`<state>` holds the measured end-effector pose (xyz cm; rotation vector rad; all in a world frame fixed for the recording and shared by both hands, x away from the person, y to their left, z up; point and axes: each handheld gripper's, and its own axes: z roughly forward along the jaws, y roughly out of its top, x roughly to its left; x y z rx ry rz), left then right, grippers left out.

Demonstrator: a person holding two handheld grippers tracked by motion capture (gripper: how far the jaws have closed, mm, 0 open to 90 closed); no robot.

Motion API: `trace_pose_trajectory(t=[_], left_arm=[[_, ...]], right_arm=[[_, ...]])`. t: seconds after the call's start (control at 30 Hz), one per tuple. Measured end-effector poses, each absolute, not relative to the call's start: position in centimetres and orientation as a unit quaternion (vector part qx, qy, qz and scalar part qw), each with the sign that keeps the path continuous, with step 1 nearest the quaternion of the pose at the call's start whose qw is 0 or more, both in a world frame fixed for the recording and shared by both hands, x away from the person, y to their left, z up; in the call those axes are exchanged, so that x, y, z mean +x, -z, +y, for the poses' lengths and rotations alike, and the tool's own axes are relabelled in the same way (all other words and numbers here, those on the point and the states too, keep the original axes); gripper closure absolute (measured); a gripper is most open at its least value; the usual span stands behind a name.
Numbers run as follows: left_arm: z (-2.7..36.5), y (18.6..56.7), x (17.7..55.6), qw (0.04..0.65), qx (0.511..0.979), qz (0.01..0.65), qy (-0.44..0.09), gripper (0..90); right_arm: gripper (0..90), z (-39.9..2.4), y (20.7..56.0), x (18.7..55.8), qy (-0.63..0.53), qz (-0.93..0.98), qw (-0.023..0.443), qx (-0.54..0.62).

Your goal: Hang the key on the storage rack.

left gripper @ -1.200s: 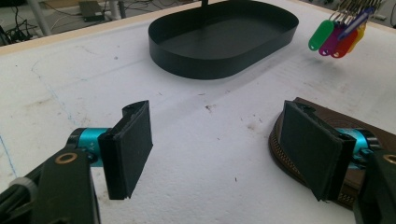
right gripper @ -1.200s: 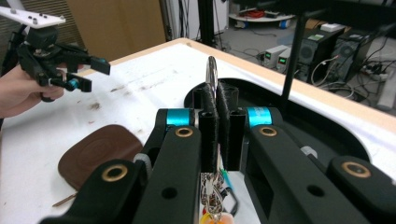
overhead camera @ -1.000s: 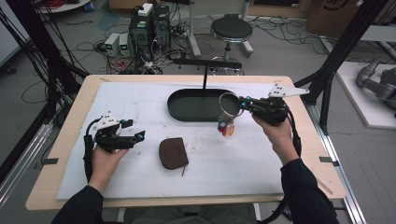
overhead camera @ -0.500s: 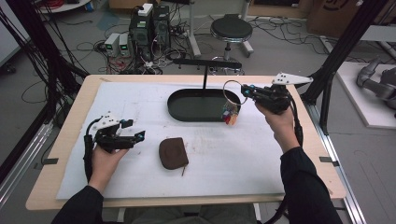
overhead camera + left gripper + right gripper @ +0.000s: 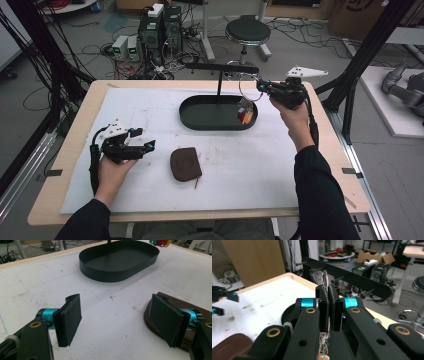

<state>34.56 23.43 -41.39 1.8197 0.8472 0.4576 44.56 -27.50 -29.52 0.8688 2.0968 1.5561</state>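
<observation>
White table mat (image 5: pixel 280 165), no legible writing.

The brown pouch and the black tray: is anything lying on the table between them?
No. In the high view the white table cover between the brown pouch and the black tray is bare; the left gripper view shows only faint marks there.

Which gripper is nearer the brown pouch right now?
Left. The left gripper hovers open just beside the brown pouch; the right gripper is far across the table, raised by the black tray, clamping a key ring.
</observation>
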Motion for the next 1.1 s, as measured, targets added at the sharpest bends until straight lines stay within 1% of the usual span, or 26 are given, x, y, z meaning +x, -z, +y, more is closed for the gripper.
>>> trace_pose_trajectory(t=[0.6, 1.1], left_arm=[[23.5, 41.5, 34.6, 0.516, 0.757, 0.354, -0.188, 25.8], [23.7, 41.7, 34.6, 0.514, 0.758, 0.356, -0.187, 25.8]], right_arm=[[88.5, -27.9, 31.6, 47.8, -0.534, 0.738, 0.197, 0.362], [88.5, -28.1, 32.5, 48.8, -0.532, 0.732, 0.200, 0.376]])
